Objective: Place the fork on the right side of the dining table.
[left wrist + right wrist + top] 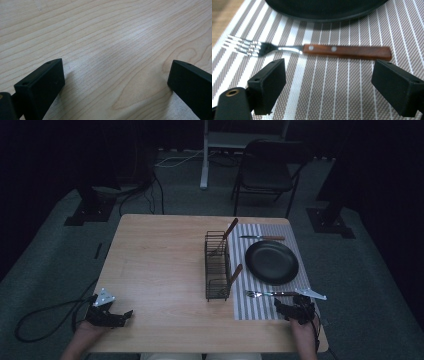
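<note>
fork [312, 49] on striped placemat [332, 82], right gripper [327, 85] open beside it

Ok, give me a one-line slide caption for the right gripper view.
Open right gripper poised over a wooden-handled fork lying on a striped placemat, beside the dark plate.

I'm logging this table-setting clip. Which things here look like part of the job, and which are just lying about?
Likely part of the job:
- fork, just ahead of the open right claw
- plate
- knife
- placemat
- wire caddy with two wooden-handled utensils

Just about:
- chair
- floor cables
- left claw, open over bare table
</note>
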